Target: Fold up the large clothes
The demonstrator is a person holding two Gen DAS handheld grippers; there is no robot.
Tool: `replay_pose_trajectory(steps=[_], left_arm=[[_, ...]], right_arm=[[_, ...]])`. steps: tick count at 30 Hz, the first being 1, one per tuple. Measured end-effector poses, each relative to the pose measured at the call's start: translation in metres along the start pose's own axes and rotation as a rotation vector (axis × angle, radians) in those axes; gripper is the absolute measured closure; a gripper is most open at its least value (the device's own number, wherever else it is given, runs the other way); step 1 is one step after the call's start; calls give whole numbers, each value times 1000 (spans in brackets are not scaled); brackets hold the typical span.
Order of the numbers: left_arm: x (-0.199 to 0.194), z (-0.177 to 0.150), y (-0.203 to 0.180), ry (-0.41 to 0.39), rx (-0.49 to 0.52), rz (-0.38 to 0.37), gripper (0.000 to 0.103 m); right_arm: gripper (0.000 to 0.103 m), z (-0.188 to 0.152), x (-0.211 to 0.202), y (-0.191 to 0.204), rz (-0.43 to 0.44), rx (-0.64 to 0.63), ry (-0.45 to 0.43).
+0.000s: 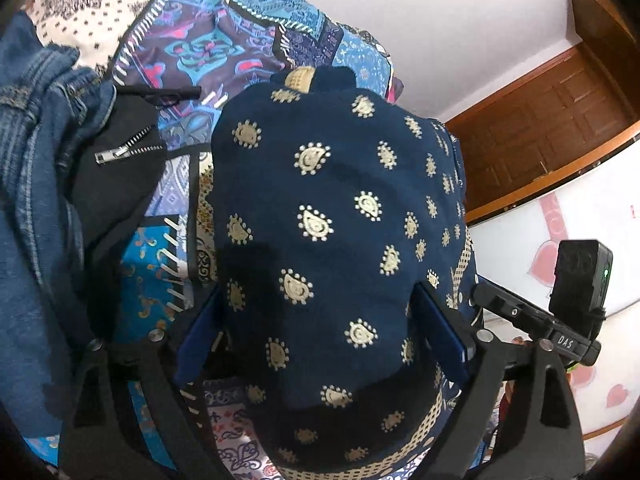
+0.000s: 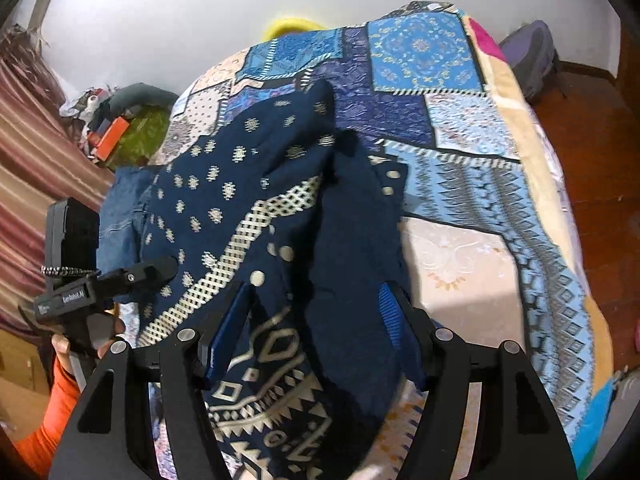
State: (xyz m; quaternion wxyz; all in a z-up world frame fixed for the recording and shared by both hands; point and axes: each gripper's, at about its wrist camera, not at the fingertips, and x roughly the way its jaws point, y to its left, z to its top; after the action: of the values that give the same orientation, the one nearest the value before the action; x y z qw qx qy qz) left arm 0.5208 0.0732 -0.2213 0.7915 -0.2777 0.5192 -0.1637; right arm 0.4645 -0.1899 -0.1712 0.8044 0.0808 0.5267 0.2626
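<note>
A navy garment with gold paisley motifs lies heaped on the patchwork bedspread. It bulges up between the blue pads of my left gripper, whose jaws stand wide and show no squeeze on the cloth. In the right wrist view the same garment shows a cream lattice band and a geometric border. My right gripper is shut on a thick bunch of this cloth, which fills the gap between its pads. The garment trails from there toward the far left of the bed.
Blue jeans and a black zippered garment lie left of the navy one. The bedspread stretches bare to the right, ending at a wooden floor with a grey backpack. A hand in an orange sleeve is at lower left. A brown door stands behind.
</note>
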Motion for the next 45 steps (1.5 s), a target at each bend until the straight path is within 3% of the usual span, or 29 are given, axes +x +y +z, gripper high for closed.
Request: replay_pose_trajectory(steps=[2, 4, 13, 19, 23, 26, 31, 34, 38, 45], left_arm=[[3, -1, 3, 9, -10, -18, 10], [8, -2, 9, 24, -38, -44, 10], [26, -6, 27, 79, -144, -155, 9], [28, -6, 22, 75, -125, -143, 9], [28, 2, 17, 57, -106, -134, 10], [22, 2, 9, 44, -81, -114, 16], [12, 1, -3, 29, -60, -88, 33], [1, 1, -17, 22, -30, -56, 41], [-23, -3, -33, 10, 13, -61, 49], [-101, -6, -48, -89, 77, -74, 49]], right_arm=[[38, -4, -1, -4, -22, 1, 0], [12, -7, 3, -12, -105, 15, 12], [11, -1, 10, -32, 62, 127, 17], [11, 10, 29, -10, 120, 83, 42], [11, 13, 43, -1, 102, 76, 54], [20, 10, 39, -5, 116, 100, 36], [59, 11, 33, -20, 157, 227, 69], [74, 11, 22, -18, 189, 261, 79], [78, 10, 1, 9, 167, 194, 47], [78, 19, -44, 66, 188, 77, -41]])
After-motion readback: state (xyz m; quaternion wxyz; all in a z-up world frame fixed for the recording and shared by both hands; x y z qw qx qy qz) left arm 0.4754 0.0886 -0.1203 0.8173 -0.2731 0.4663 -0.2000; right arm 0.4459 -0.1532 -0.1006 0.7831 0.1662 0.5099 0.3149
